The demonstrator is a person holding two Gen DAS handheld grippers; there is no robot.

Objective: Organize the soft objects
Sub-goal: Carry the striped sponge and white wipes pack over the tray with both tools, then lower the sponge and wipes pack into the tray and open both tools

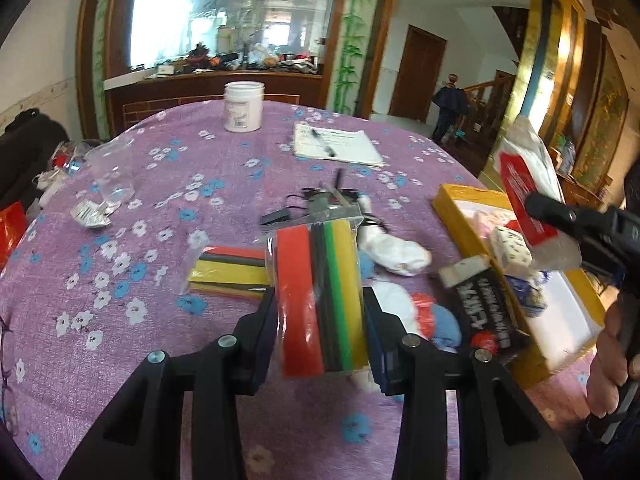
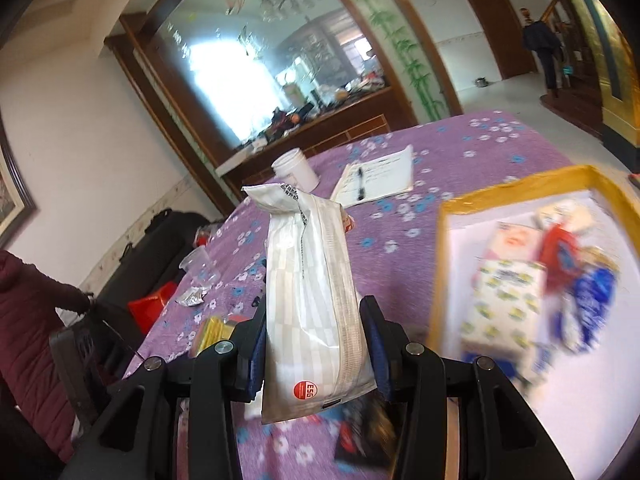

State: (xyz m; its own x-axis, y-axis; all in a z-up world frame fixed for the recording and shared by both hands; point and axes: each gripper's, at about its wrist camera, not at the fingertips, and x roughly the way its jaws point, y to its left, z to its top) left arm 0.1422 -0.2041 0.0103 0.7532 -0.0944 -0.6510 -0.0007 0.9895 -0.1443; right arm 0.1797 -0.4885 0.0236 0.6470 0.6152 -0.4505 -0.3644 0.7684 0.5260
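Both tongs (image 1: 320, 320) (image 2: 316, 344) pinch crinkly plastic-wrapped packs (image 1: 320, 296) (image 2: 312, 300).

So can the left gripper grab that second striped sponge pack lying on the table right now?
Probably not yet: the left gripper is already clamped on a striped sponge pack, so its jaws are full. The second pack lies uncovered on the tablecloth just beyond.

A clear-wrapped pack of sponge sheets (image 1: 320, 296), striped red, black, green and yellow, stands upright off the table. A second such pack (image 1: 230, 270) lies flat on the table just beside it. A white, crinkled soft pack (image 2: 310, 304) with a red round mark is raised, tilted. In the yellow-rimmed tray (image 2: 516, 184) at the table's right edge lie a patterned tissue pack (image 2: 504, 308), a pink pack and blue-and-red soft items.
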